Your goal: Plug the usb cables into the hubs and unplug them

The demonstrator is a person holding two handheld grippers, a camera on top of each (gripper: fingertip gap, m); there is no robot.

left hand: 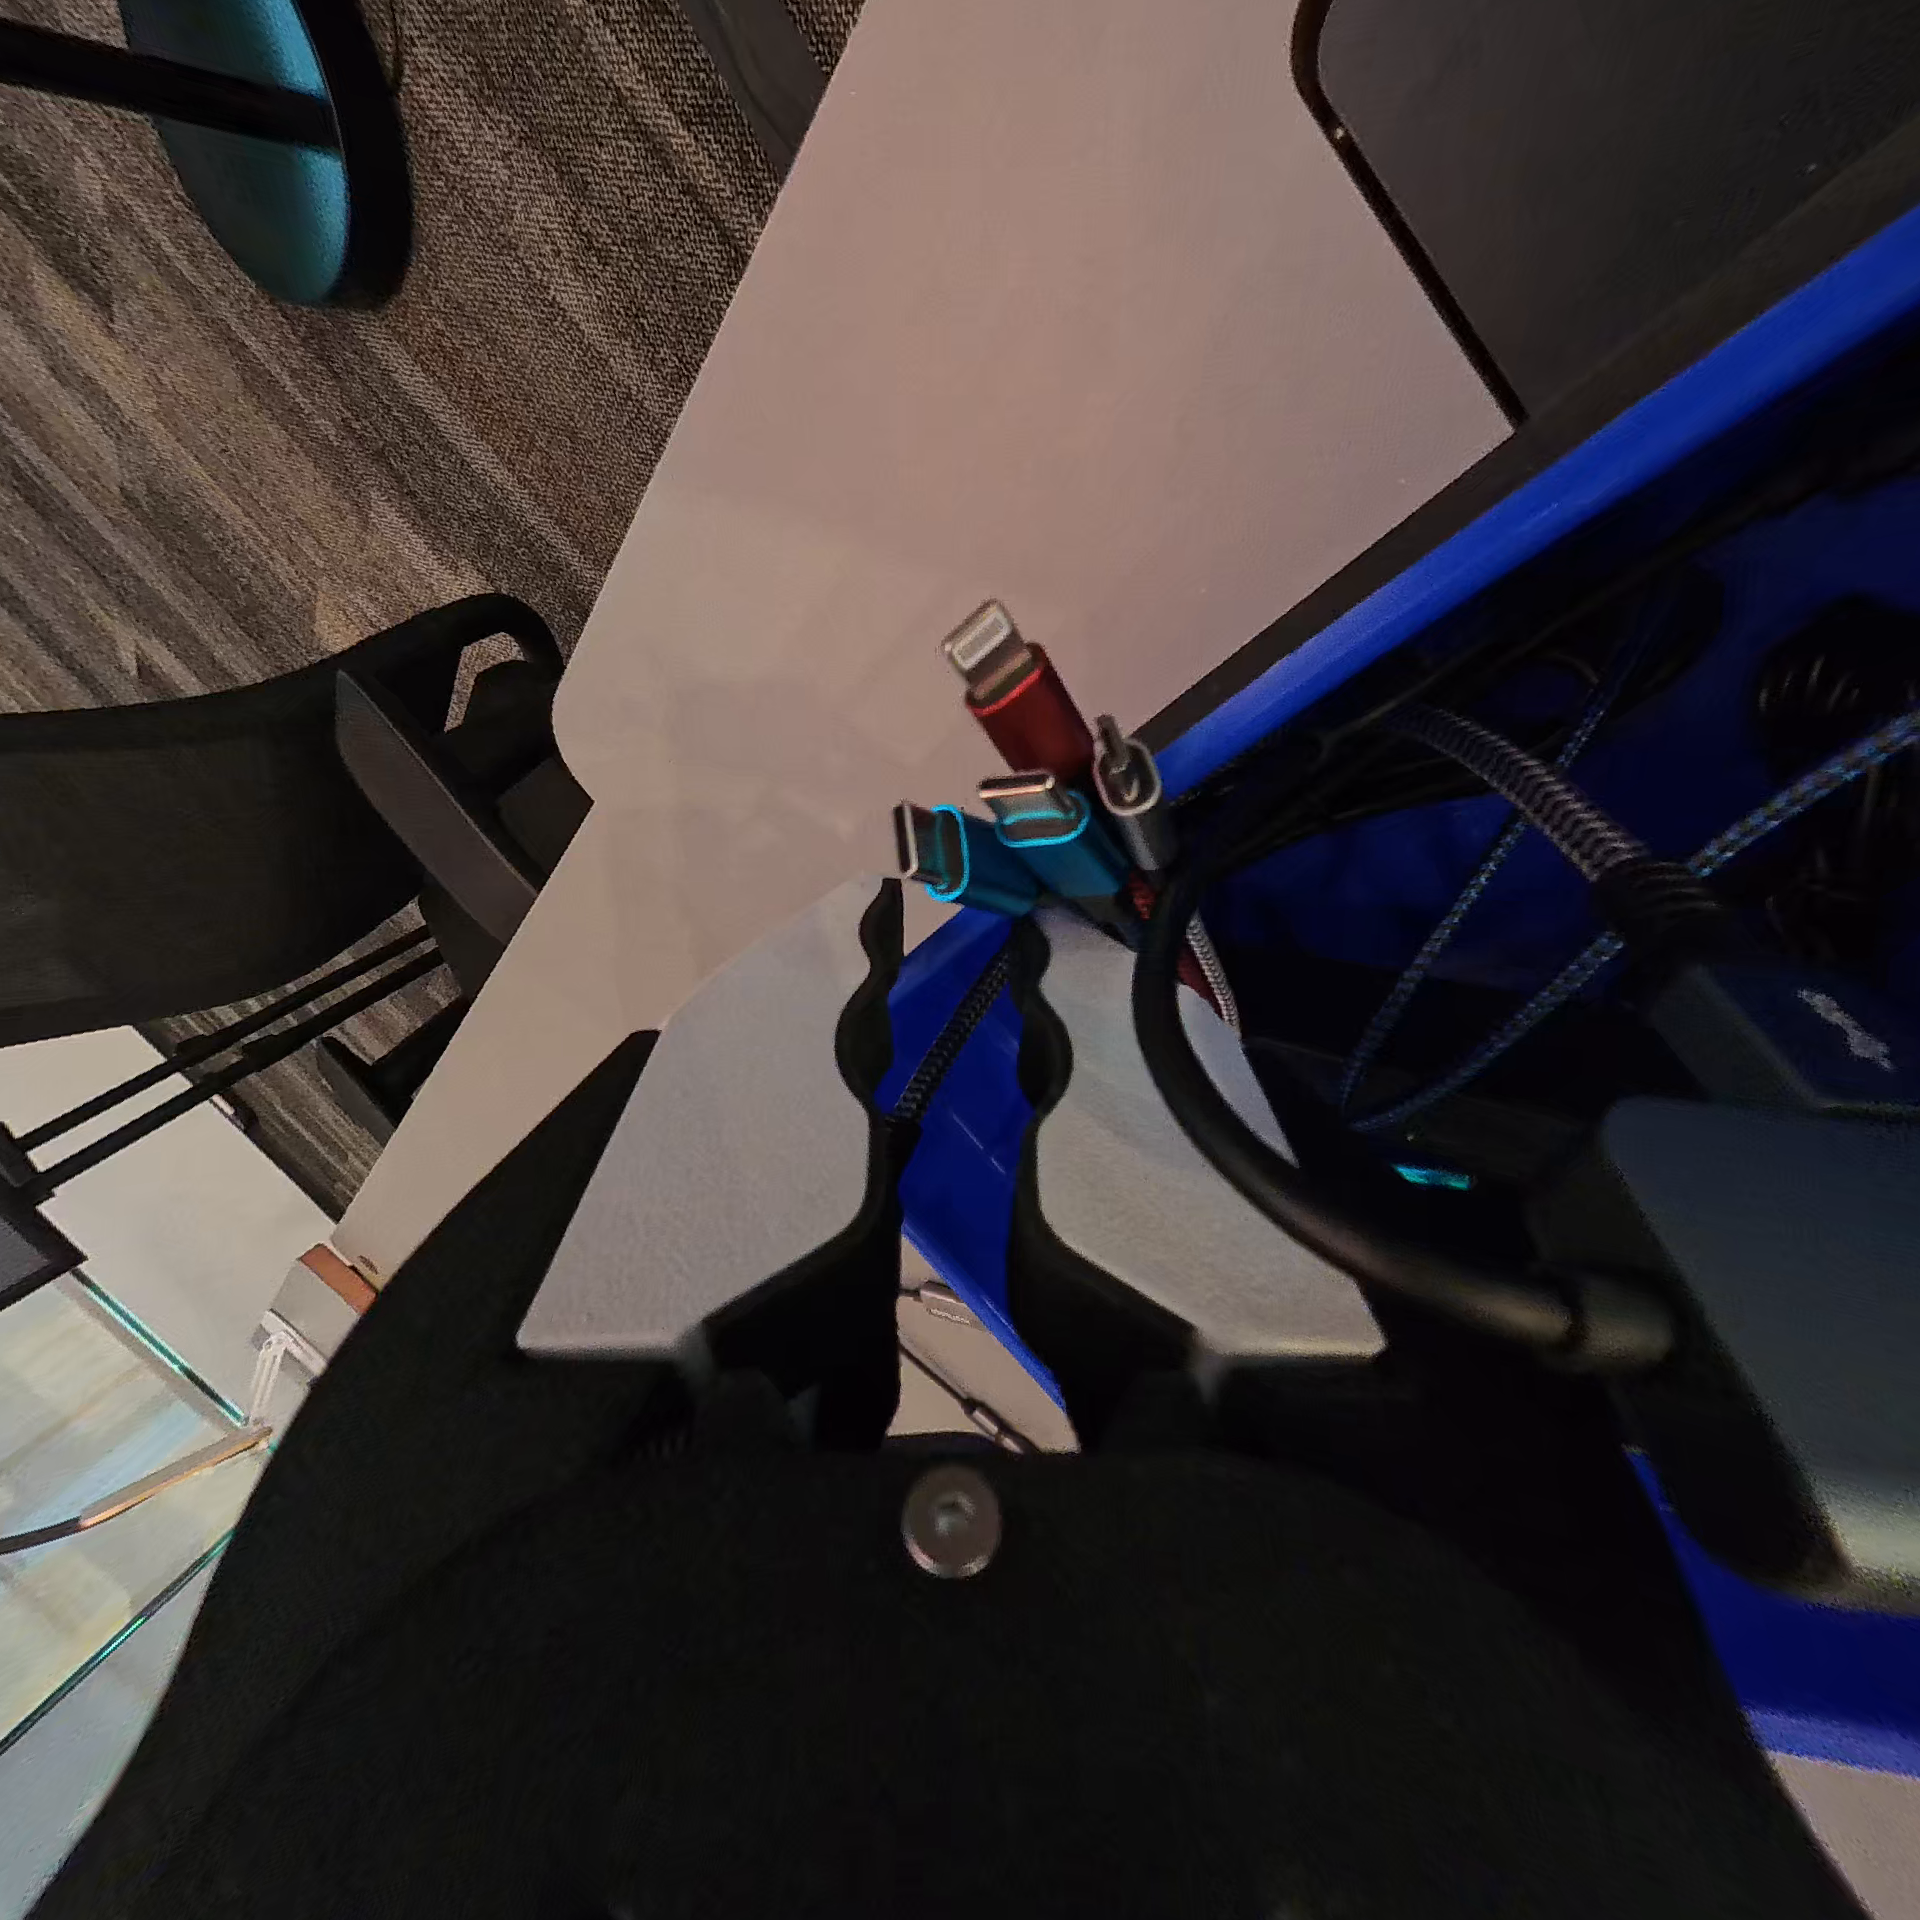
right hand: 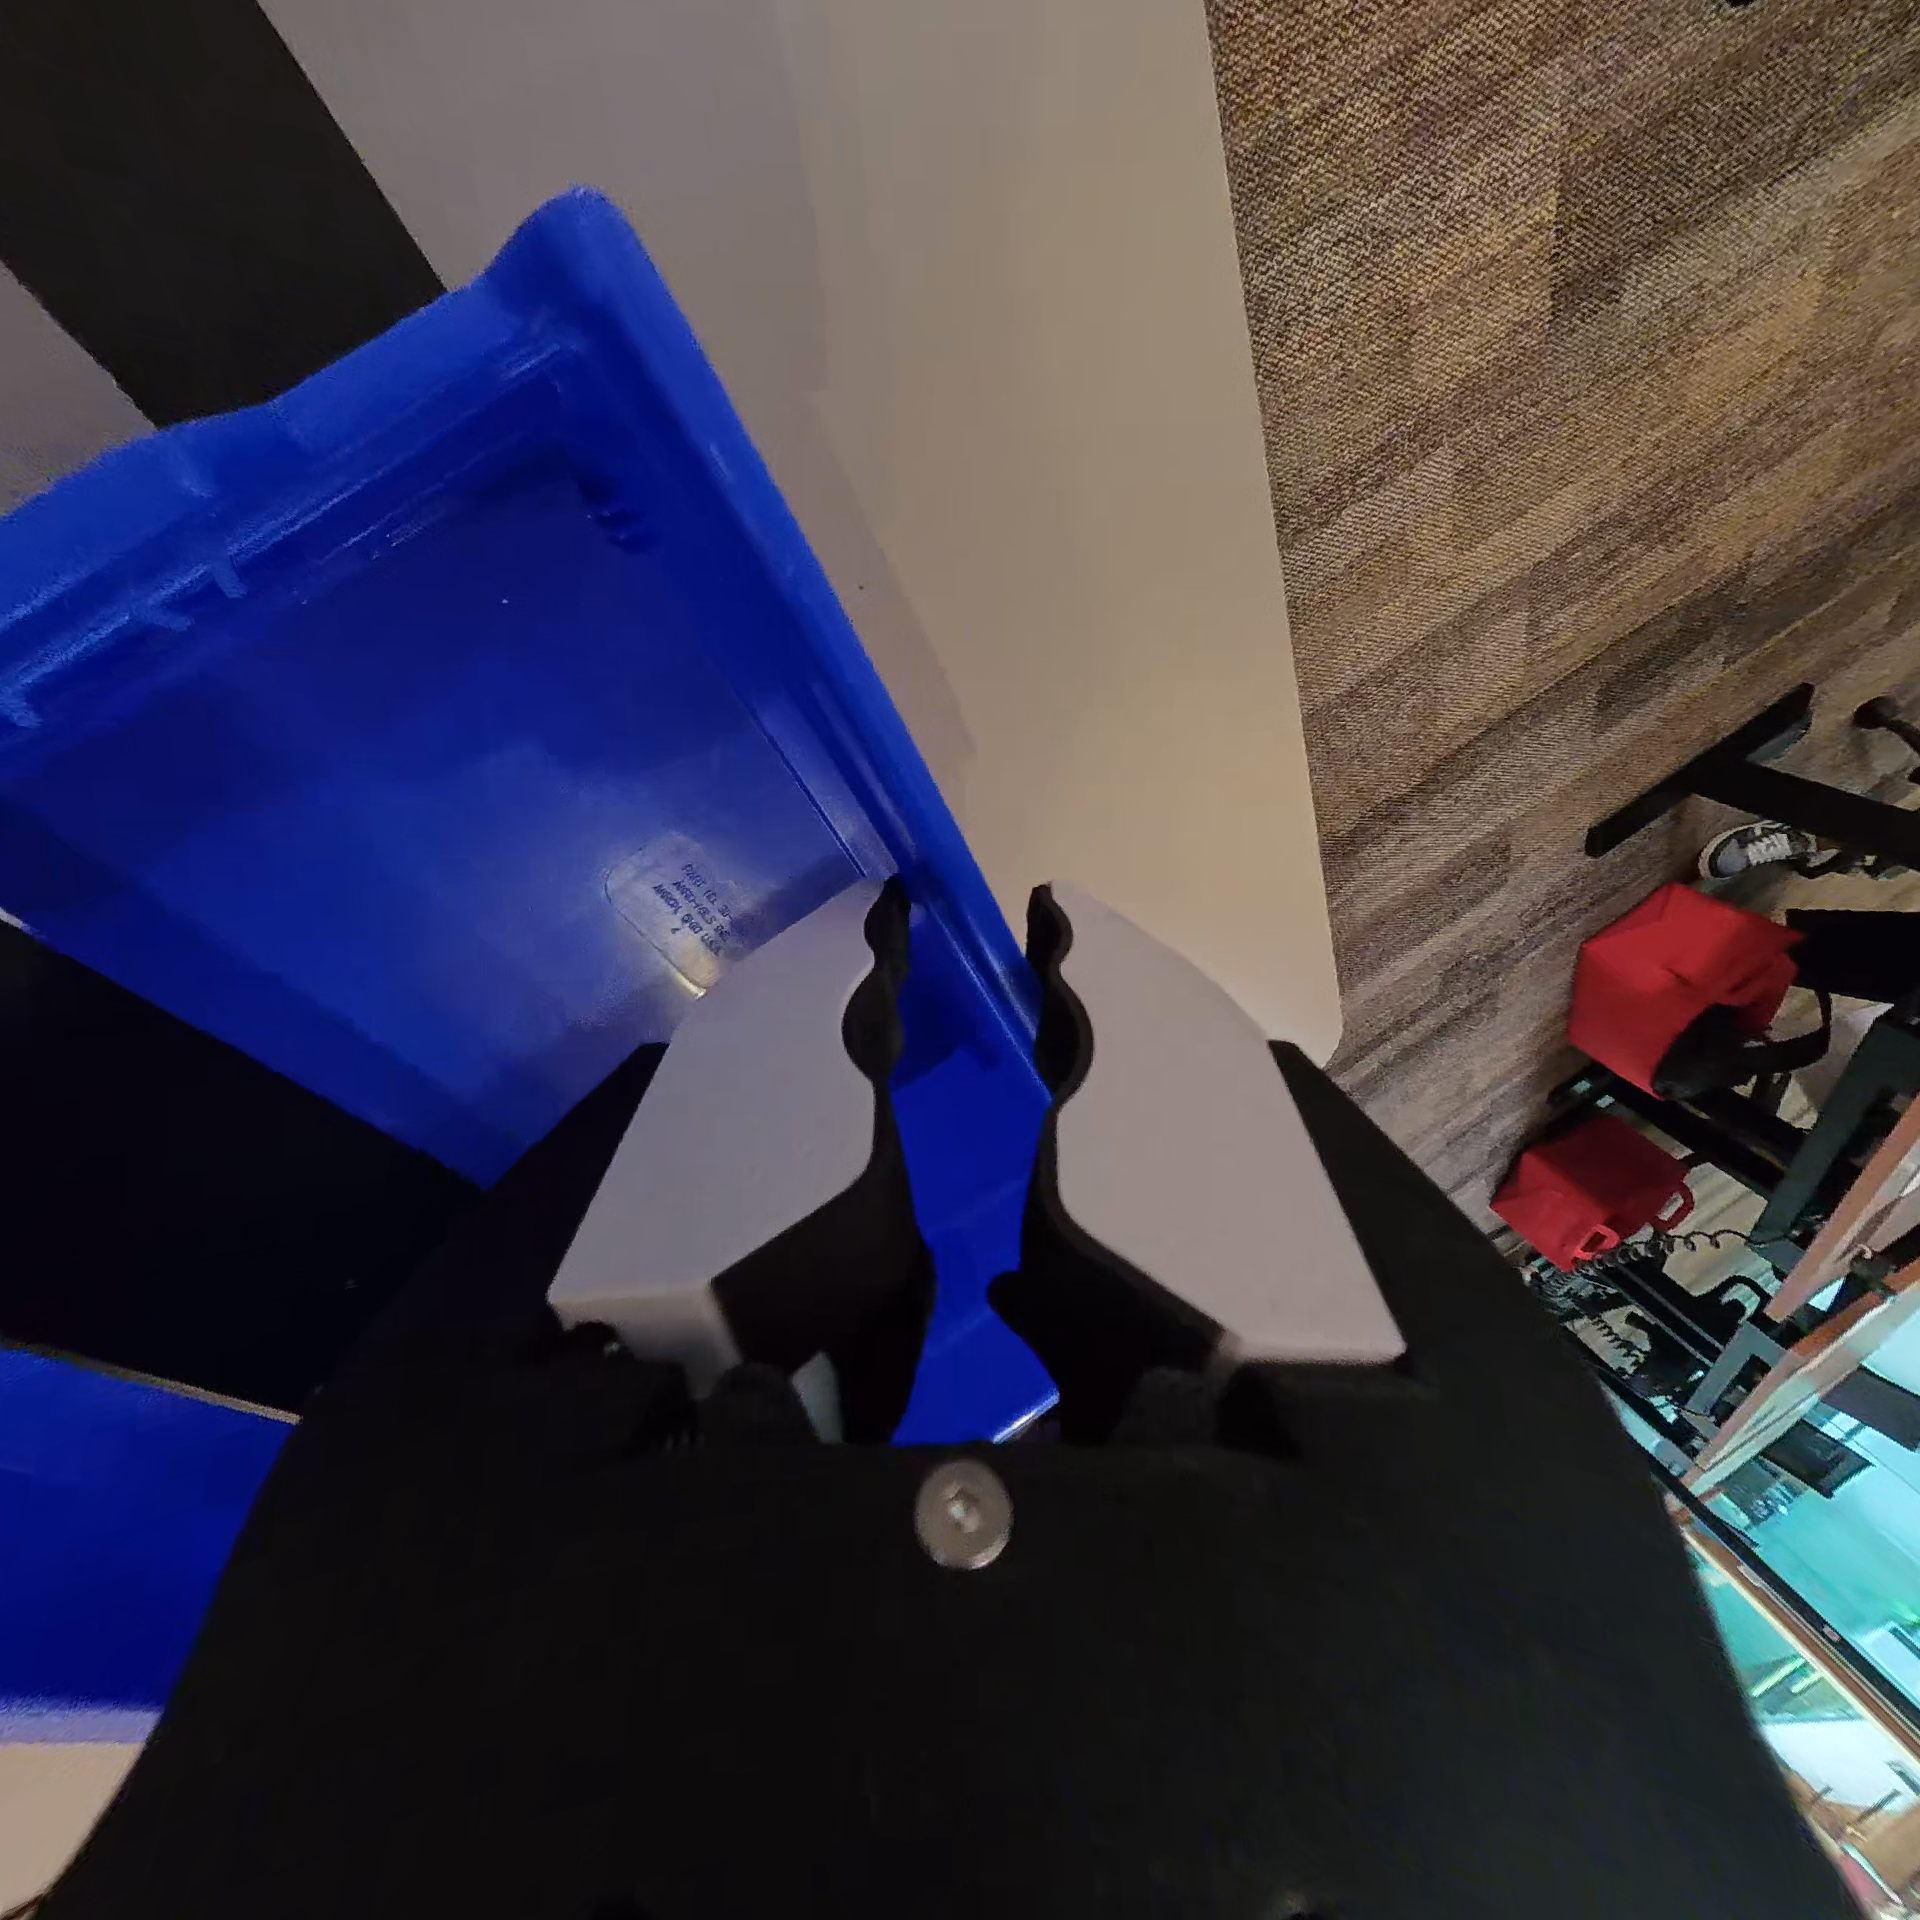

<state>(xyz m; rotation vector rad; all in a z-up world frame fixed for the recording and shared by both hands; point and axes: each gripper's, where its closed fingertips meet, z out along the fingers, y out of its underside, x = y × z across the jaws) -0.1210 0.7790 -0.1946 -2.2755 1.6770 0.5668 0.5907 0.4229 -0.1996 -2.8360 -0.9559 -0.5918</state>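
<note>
Both hand-held grippers apart: left (left hand: 956, 914) straddles braided cable (left hand: 940, 1049) loosely; right (right hand: 966, 904) bare.

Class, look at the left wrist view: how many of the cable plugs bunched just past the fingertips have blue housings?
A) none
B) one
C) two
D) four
C: two blue plugs sit side by side, next to one red plug and one grey plug.
</note>
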